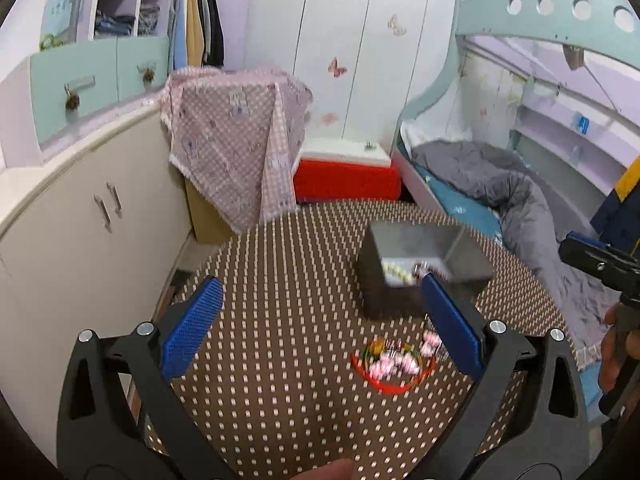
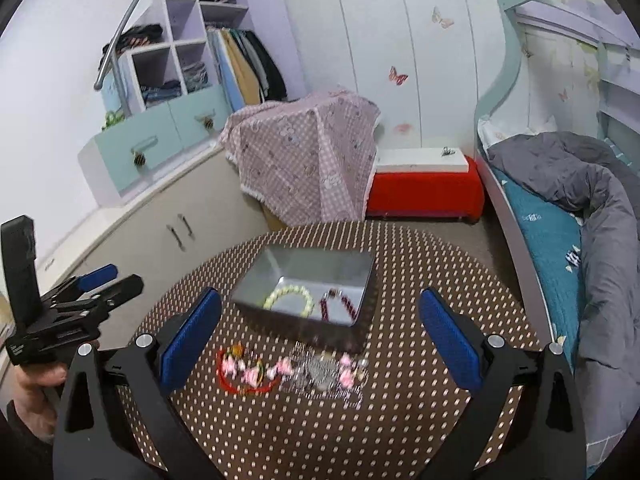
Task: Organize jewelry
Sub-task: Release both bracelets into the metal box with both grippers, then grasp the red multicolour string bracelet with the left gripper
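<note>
A grey metal box stands open on the round brown dotted table. Inside lie a pale bead bracelet and a dark red bead bracelet. In front of the box lies a loose pile of jewelry: a red string loop, pink beads and silvery pieces. My right gripper is open and empty above the pile. My left gripper is open and empty, left of the box and the pile.
A cream cabinet stands to the left of the table. A pink checked cloth covers something behind it. A red and white box and a bed with a grey duvet stand at the back and right.
</note>
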A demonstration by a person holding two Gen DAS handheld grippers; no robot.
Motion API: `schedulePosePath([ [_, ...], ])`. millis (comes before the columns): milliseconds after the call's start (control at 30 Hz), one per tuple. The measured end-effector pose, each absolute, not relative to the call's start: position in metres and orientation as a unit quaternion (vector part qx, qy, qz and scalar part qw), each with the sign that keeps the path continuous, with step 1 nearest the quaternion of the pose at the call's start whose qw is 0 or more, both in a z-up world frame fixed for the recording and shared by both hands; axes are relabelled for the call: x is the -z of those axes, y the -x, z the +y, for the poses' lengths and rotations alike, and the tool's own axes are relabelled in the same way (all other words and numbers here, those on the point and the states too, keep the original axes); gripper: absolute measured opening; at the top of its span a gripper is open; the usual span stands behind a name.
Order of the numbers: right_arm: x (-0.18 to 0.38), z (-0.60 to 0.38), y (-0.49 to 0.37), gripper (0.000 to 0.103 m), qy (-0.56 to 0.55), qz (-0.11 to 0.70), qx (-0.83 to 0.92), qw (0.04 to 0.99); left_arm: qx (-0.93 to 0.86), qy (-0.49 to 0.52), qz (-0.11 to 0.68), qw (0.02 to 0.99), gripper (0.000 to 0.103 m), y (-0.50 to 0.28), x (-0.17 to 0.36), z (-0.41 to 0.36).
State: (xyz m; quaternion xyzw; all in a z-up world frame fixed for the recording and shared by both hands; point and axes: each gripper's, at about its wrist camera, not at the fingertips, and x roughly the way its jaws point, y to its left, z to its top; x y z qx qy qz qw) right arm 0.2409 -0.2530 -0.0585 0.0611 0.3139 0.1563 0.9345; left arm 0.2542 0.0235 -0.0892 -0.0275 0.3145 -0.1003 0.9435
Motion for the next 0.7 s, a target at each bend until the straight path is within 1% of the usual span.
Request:
schedulePosePath([
  [233, 0.088, -0.241, -0.237, 0.095, -0.064, 0.351, -0.171, 0.918, 0.105, 0.007, 0.366, 0.925, 0.096, -0.262, 0.131, 0.015],
  [367, 0.100, -0.239, -0.236, 0.095, -0.071, 0.368, -0.175, 0.910, 0.110, -0.013, 0.393, 0.913, 0.090, -0.274, 0.154, 0.004],
  [433, 0.105, -0.239, -0.236, 0.095, -0.070, 0.375, -0.176, 0.907, 0.112, -0.024, 0.407, 0.906, 0.086, -0.281, 0.163, 0.000],
  [600, 0.114, -0.239, -0.236, 0.095, -0.071, 0.386, -0.177, 0.903, 0.121, -0.048, 0.427, 0.895, 0.084, -0.292, 0.179, -0.011],
  [667, 0.117, -0.239, -0.237, 0.095, -0.073, 0.391, -0.177, 0.900, 0.124, -0.061, 0.432, 0.891, 0.079, -0.293, 0.182, -0.016],
  [700, 0.118, -0.240, -0.237, 0.095, -0.074, 0.394, -0.177, 0.899, 0.127, -0.068, 0.435, 0.889, 0.074, -0.294, 0.184, -0.018],
])
